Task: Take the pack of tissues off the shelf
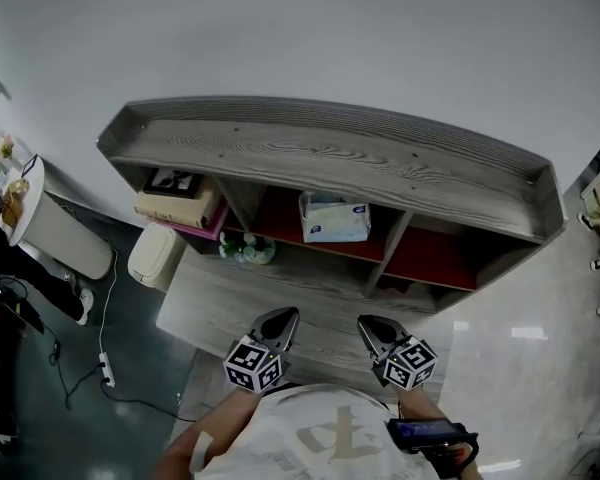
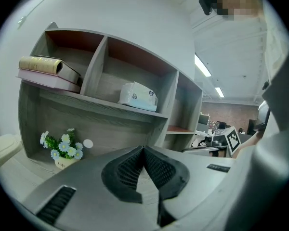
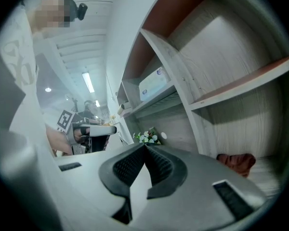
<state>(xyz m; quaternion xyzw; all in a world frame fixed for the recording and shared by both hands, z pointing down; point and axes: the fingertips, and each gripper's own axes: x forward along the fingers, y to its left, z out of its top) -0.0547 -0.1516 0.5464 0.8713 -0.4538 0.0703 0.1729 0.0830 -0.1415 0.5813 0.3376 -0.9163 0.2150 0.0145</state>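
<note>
the pack of tissues (image 1: 334, 218) sits in the middle compartment of the upper row of the grey wood shelf (image 1: 330, 153), lying flat on the red-lined board. its long axis runs side to side along the shelf front, so one long side faces out toward the person, with a slight skew. nothing is touching it.

the left gripper (image 1: 287, 314) is fully closed. in the left gripper view its dark ribbed pads meet at the tip with nothing between them. the right gripper (image 1: 366, 321) is the same, jaws pressed together and empty. both are held low in front of the shelf, just beside each other, pointing at it and well apart from the pack.

the pack itself is a soft white wrapper with pale blue print on the front, kinda puffy and crumpled along the top, not a stiff box.

rest of the shelf, going left to right: a white bin (image 1: 158, 255) stands on the floor beside the left end. a stack of books (image 1: 178, 206) lies in the upper left compartment, and a little pot of blue and white flowers (image 1: 246, 248) stands below that. then comes the tissues compartment. a reddish-brown cloth (image 3: 236, 161) is bunched up in the lower right compartment.
</note>
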